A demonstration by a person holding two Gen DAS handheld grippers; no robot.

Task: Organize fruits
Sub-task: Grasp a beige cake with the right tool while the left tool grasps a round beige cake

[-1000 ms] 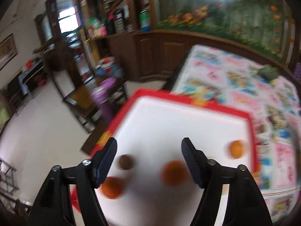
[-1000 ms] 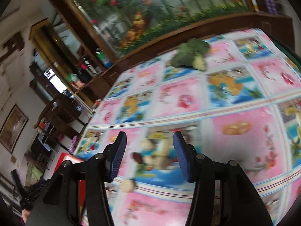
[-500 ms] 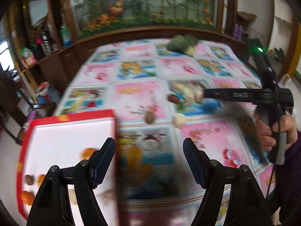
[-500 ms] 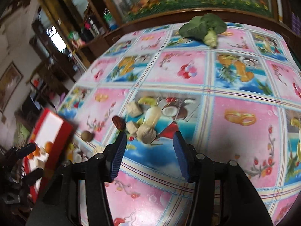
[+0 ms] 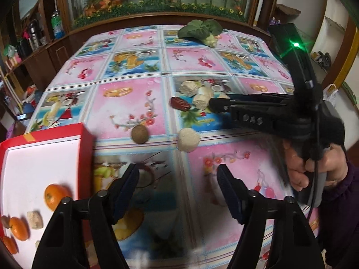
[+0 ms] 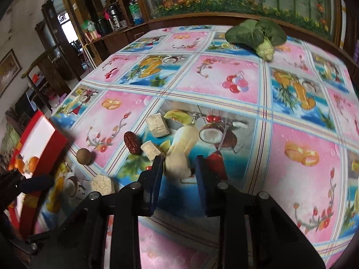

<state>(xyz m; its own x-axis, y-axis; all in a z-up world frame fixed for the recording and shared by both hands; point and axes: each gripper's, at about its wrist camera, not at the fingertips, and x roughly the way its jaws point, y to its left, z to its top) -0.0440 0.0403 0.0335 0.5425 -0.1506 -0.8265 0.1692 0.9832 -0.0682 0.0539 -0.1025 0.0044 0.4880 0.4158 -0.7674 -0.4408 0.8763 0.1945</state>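
Right wrist view: right gripper (image 6: 177,174) straddles pale root piece (image 6: 179,157), jaws narrow, not clamped; next, close. Left gripper (image 5: 177,190) wide, empty.

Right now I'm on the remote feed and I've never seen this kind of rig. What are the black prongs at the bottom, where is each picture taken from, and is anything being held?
There is no robot arm: a person holds a two-finger gripper in each hand, and each one carries a fisheye camera looking along its fingers. The prongs are those fingers.

One view is from the left gripper. It is open and holds nothing. It also shows the person's hand holding the right gripper from the side.

The other view is from the right gripper. It is open, with a pale root between its fingers, not yet clamped.

On the patterned tablecloth lie a red date, a brown round fruit, pale chunks and a leafy green at the far edge. The red tray on the left already holds oranges.
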